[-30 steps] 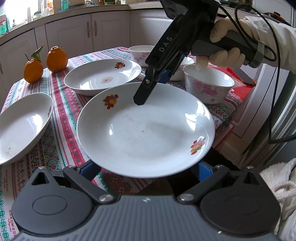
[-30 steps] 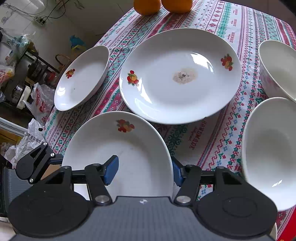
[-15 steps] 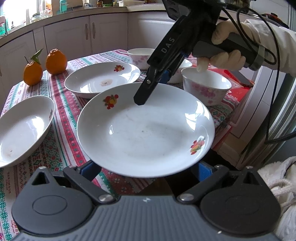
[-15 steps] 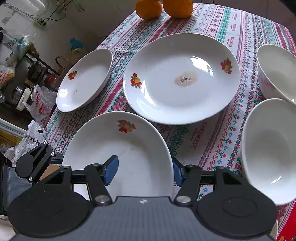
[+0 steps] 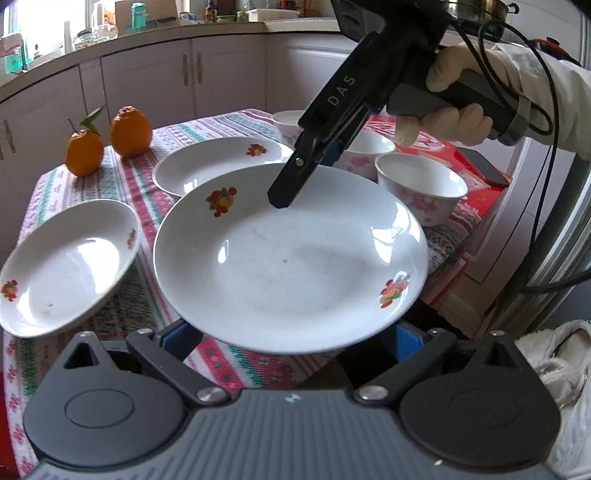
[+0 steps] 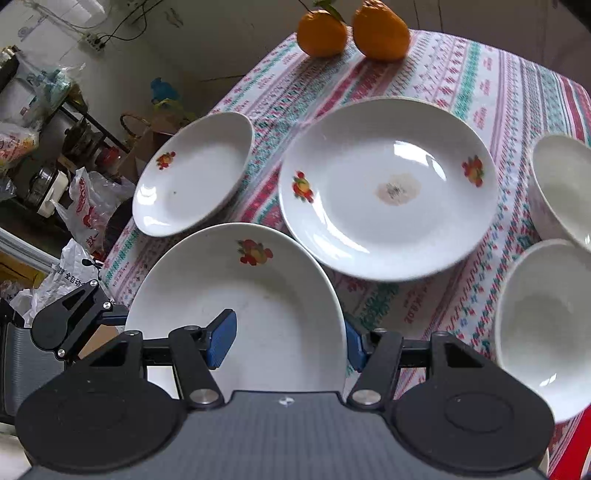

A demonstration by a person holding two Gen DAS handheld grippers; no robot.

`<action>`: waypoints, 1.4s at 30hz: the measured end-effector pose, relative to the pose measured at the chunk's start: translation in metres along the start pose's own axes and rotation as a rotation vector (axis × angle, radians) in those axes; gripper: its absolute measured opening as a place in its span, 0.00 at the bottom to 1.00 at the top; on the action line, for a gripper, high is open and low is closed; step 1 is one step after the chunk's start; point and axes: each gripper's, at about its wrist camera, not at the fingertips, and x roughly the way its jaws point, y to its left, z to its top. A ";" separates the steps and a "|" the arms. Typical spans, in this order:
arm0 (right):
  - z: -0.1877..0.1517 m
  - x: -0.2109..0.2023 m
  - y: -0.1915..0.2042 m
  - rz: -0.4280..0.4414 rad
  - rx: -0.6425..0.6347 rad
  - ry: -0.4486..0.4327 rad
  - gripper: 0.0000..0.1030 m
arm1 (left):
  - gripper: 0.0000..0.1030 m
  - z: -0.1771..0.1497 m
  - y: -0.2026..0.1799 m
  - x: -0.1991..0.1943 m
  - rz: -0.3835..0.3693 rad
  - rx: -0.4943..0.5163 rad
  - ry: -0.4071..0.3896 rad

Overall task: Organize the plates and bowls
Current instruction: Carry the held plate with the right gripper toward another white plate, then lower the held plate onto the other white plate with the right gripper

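Observation:
A white plate with fruit prints (image 5: 291,258) is held up over the table's near corner, between both grippers. My right gripper (image 5: 295,177) grips its far rim; in the right wrist view one blue pad (image 6: 221,339) lies on the plate (image 6: 240,306), the other below the rim. My left gripper (image 5: 291,336) has its blue pads spread wide under the near rim. A second large plate (image 6: 388,192) with a brown stain lies on the table. A smaller deep plate (image 6: 192,173) lies at the left edge. Two white bowls (image 6: 546,325) stand at the right.
Two oranges (image 6: 354,29) sit at the table's far end. The patterned tablecloth (image 6: 480,81) covers the table. A third bowl (image 5: 291,122) stands behind the right gripper. Bags and clutter (image 6: 55,184) lie on the floor at the left. Kitchen cabinets (image 5: 184,85) stand behind.
The held plate has risen and drawn back with both grippers; the table, plates and oranges look farther away now. The grips look unchanged.

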 end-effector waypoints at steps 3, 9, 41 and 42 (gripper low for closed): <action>0.012 0.003 0.009 0.002 -0.019 -0.001 0.64 | 0.98 0.001 0.009 -0.005 0.014 -0.010 -0.006; 0.040 0.010 0.027 0.024 -0.068 -0.002 0.64 | 0.98 0.005 0.031 -0.016 0.055 -0.039 -0.014; 0.160 0.118 0.073 0.102 -0.178 0.102 0.64 | 0.98 -0.006 0.146 -0.018 0.200 -0.181 0.028; 0.161 0.119 0.072 0.099 -0.177 0.101 0.64 | 0.98 -0.005 0.148 -0.017 0.201 -0.179 0.030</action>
